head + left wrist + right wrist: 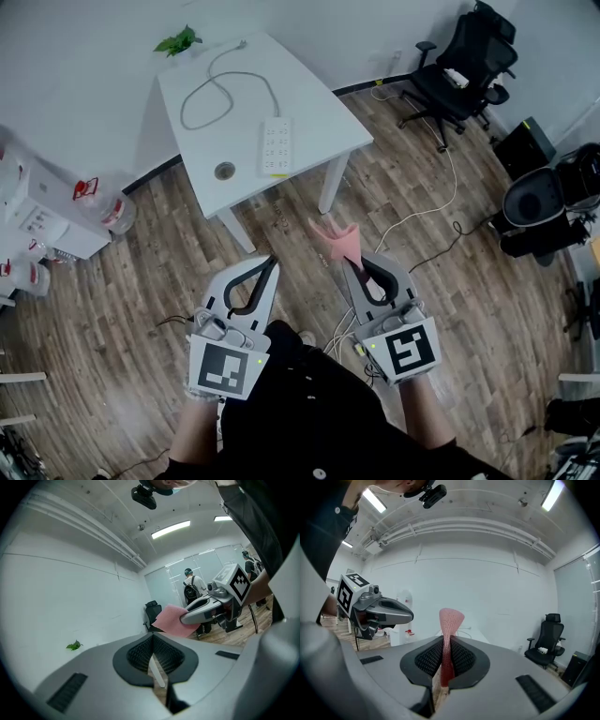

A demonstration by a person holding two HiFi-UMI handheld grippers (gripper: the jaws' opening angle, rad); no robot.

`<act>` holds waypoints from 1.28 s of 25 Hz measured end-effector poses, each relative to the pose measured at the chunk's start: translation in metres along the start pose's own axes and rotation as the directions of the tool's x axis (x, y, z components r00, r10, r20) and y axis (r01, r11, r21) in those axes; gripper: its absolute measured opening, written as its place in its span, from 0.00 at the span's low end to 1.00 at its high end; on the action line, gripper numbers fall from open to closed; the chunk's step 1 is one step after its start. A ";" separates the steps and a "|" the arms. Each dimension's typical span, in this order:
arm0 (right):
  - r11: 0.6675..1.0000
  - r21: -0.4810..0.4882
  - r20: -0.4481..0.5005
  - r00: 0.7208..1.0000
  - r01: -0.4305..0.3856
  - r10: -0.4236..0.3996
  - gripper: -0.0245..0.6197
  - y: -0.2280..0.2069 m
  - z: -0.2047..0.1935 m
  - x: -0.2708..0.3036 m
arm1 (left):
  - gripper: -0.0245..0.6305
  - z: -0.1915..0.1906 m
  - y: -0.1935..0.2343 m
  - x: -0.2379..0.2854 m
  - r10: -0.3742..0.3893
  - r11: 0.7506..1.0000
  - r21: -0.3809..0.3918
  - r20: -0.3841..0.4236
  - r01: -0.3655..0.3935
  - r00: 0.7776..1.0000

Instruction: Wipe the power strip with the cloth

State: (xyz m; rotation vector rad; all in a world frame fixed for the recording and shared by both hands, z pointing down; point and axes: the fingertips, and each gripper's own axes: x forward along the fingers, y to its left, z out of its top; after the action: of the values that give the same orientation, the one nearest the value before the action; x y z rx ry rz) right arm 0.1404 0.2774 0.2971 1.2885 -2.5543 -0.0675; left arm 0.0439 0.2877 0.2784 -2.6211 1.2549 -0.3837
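A white power strip lies on the small white table, its grey cord looping toward the far edge. Both grippers are held over the wooden floor, well short of the table. My right gripper is shut on a pink cloth, which sticks up past its tips; the cloth stands pinched between the jaws. My left gripper is shut with nothing in it. From the left gripper view, the cloth shows in the right gripper.
A round grommet hole sits near the strip, and a green plant by the table's far corner. Black office chair and black bin stand right; white boxes left. A white cable trails on the floor.
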 end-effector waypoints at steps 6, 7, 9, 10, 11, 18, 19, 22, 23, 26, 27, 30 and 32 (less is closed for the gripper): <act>1.000 -0.001 -0.003 1.000 -0.007 0.007 0.11 -0.004 -0.007 0.010 | 0.05 -0.007 0.006 0.011 0.009 1.000 0.005 -0.003 -0.009 1.000; 1.000 0.001 -0.002 1.000 -0.005 0.005 0.11 -0.006 -0.007 0.014 | 0.05 -0.007 0.009 0.014 0.009 1.000 0.009 -0.001 -0.009 1.000; 1.000 -0.002 0.001 1.000 -0.001 0.001 0.11 -0.012 -0.005 0.024 | 0.05 -0.008 0.018 0.023 0.008 1.000 0.016 0.005 -0.009 1.000; 1.000 -0.005 0.002 1.000 0.000 0.000 0.11 -0.015 -0.004 0.031 | 0.05 -0.010 0.025 0.028 0.009 1.000 0.016 0.006 -0.009 1.000; 1.000 -0.007 0.002 1.000 0.001 -0.001 0.11 -0.019 -0.003 0.039 | 0.05 -0.012 0.033 0.035 0.011 1.000 0.013 0.005 -0.011 1.000; 1.000 -0.005 -0.023 0.999 0.031 -0.031 0.11 -0.070 0.006 0.101 | 0.05 -0.019 0.093 0.098 0.011 1.000 0.004 0.012 -0.011 1.000; 0.999 -0.007 -0.026 0.999 0.035 -0.036 0.11 -0.077 0.008 0.113 | 0.05 -0.022 0.104 0.107 0.012 1.000 0.000 0.010 -0.012 1.000; 0.999 -0.011 -0.034 0.999 0.042 -0.043 0.11 -0.095 0.013 0.147 | 0.05 -0.031 0.134 0.134 0.007 1.000 -0.012 -0.003 -0.007 1.000; 0.999 -0.010 -0.038 0.998 0.044 -0.044 0.11 -0.101 0.014 0.158 | 0.05 -0.033 0.143 0.143 0.005 1.000 -0.015 -0.005 -0.005 1.000; 0.999 -0.006 -0.038 0.998 0.045 -0.045 0.11 -0.119 0.020 0.190 | 0.05 -0.037 0.169 0.169 0.000 1.000 -0.012 -0.003 0.000 1.000; 0.999 -0.008 -0.037 0.998 0.044 -0.044 0.11 -0.124 0.023 0.200 | 0.05 -0.038 0.178 0.176 -0.001 1.000 -0.013 -0.001 0.001 1.000; 0.999 -0.013 -0.040 0.998 0.046 -0.047 0.11 -0.136 0.029 0.232 | 0.05 -0.045 0.205 0.195 0.000 1.000 -0.018 -0.001 0.000 1.000; 0.999 -0.013 -0.040 0.998 0.047 -0.048 0.11 -0.142 0.032 0.253 | 0.05 -0.051 0.222 0.206 -0.001 1.000 -0.019 0.001 0.001 1.000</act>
State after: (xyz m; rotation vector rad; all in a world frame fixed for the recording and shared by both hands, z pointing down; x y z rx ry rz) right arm 0.1006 -0.0117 0.3000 1.3325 -2.4855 -0.0660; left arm -0.0104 -0.0143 0.2893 -2.6379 1.2629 -0.3716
